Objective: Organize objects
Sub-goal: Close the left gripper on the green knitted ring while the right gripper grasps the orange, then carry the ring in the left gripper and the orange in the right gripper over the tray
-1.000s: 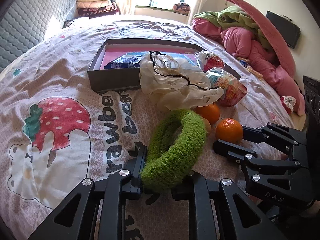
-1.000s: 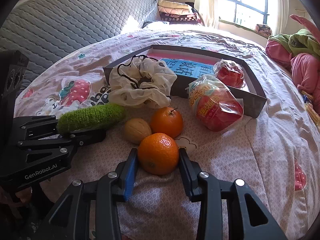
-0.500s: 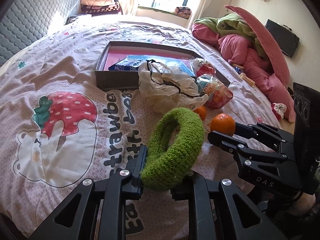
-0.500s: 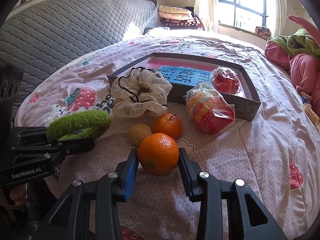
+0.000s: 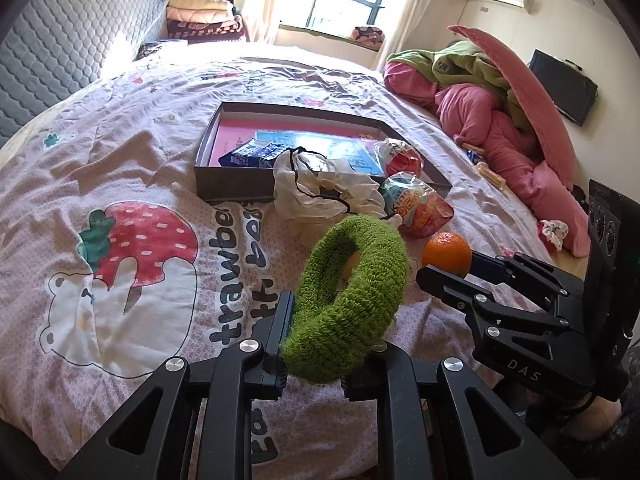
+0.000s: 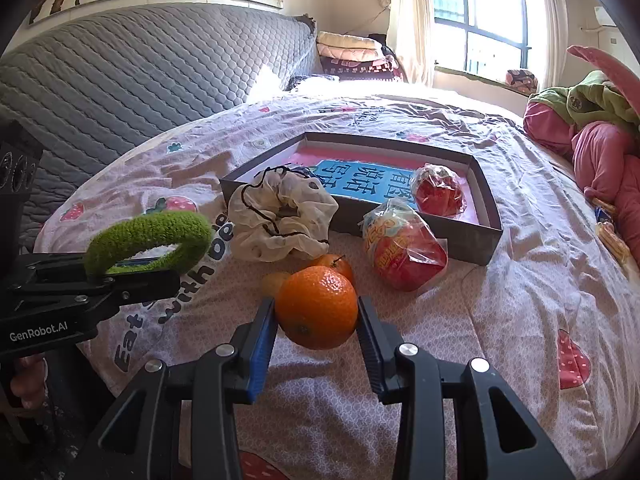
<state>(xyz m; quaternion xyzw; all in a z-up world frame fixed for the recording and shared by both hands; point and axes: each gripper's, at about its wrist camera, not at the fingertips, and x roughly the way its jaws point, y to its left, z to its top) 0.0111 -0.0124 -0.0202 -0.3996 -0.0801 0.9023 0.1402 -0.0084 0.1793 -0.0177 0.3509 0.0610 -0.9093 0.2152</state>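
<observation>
The grey box (image 6: pixel 476 236) holds a red packet (image 6: pixel 439 196) (left tool (image 5: pixel 316 344) grips green scrunchie (image 5: pixel 352 304), right tool (image 6: pixel 316 328) an orange (image 6: pixel 316 306)).

Fuzzy green ring (image 5: pixel 352 296) and orange (image 6: pixel 317 306) held above the bedspread.
Behind them, a cream scrunchie (image 6: pixel 280 216) leans against the open grey box (image 6: pixel 486 216); a wrapped red snack (image 6: pixel 404 254), a second orange (image 6: pixel 338 263) lie beside it.

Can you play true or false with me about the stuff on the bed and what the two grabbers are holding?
1. The left gripper holds a green scrunchie. True.
2. The right gripper is empty. False: it grips an orange.
3. The box sits on the bed. True.
4. The white scrunchie lies on the floor. False: it leans against the box on the bed.
</observation>
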